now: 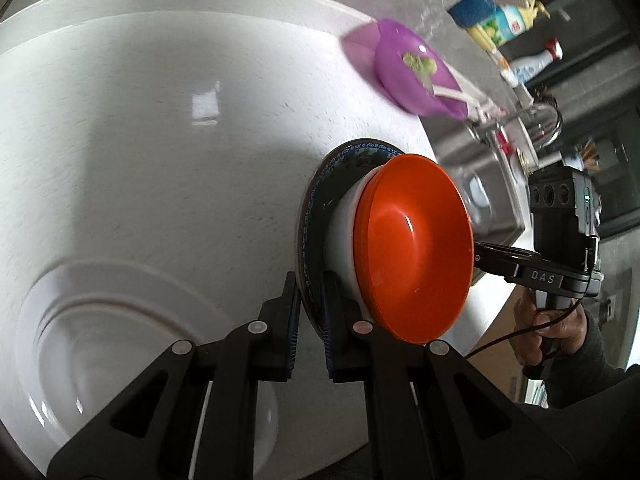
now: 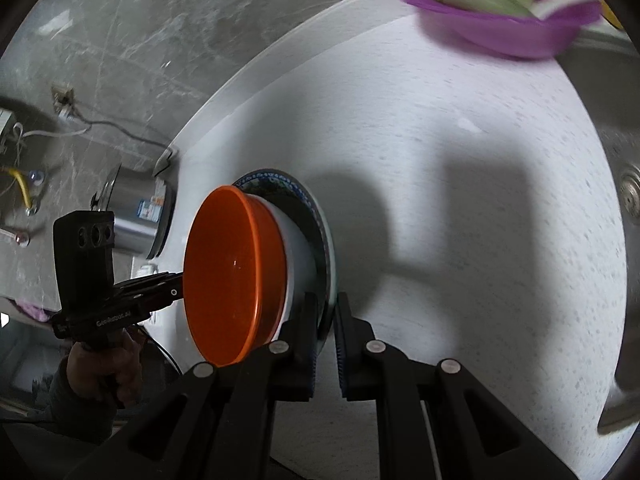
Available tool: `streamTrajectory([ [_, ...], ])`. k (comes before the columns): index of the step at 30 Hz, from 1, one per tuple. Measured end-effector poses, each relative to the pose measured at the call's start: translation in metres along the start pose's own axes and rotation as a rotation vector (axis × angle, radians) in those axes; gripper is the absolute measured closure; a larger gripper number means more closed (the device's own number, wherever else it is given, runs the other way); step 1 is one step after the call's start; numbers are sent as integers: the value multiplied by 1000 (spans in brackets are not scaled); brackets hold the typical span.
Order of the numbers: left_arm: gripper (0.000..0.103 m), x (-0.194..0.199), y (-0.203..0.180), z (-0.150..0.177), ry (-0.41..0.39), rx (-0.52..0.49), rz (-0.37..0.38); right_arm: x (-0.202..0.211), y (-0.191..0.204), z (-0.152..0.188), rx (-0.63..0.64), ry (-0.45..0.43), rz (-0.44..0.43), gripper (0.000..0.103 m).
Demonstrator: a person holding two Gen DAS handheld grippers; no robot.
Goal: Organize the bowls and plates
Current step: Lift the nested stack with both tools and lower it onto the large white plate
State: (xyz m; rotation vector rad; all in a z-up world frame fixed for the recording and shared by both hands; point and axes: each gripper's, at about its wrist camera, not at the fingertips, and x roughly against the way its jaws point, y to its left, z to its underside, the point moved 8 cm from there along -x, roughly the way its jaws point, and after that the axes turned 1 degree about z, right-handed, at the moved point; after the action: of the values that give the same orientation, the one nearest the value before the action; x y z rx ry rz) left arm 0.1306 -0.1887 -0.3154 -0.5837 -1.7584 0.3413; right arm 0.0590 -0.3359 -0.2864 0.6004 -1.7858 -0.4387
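Black fingers of the left gripper (image 1: 310, 320) fill the foreground of the left wrist view, clamped on the near rim of a dark patterned plate (image 1: 316, 200). The right gripper (image 2: 324, 336) is clenched on the opposite rim of the same plate, as its own view shows; each tool also appears in the other's view, held by a hand (image 2: 104, 364).

Stack: a white bowl (image 1: 340, 236) sits on the plate and an orange bowl (image 1: 412, 248) is nested in it. Both bowls appear seated squarely, with no tilt relative to the plate.

Assessment: the two-sided grip is judged a means of carrying the whole stack as one unit while keeping the plate level, since a single pinch on one rim would let the loaded plate tip. Whether the plate is clear of the white counter (image 1: 200, 160) cannot be told with certainty.

Surroundings: a large white dish (image 1: 80, 320) lies on the counter near the left gripper. A purple bowl (image 2: 500, 12) holding green scraps stands well apart, toward the sink (image 1: 480, 184).

Risk: uneven movement of either hand could slide the bowls off the plate.
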Motion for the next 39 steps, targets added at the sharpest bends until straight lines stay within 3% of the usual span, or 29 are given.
streamTrajectory([
  [9, 96, 83, 37, 32, -95, 68, -16, -15, 68, 3, 90, 38, -19, 91],
  [20, 96, 166, 110, 83, -169, 163, -36, -61, 151, 24, 176, 112, -40, 91],
  [27, 96, 166, 149, 110, -155, 206, -50, -92, 171, 36, 200, 159, -34, 91],
  [39, 96, 136, 174, 126, -121, 227, -40, -114, 162, 46, 192, 175, 4, 91],
])
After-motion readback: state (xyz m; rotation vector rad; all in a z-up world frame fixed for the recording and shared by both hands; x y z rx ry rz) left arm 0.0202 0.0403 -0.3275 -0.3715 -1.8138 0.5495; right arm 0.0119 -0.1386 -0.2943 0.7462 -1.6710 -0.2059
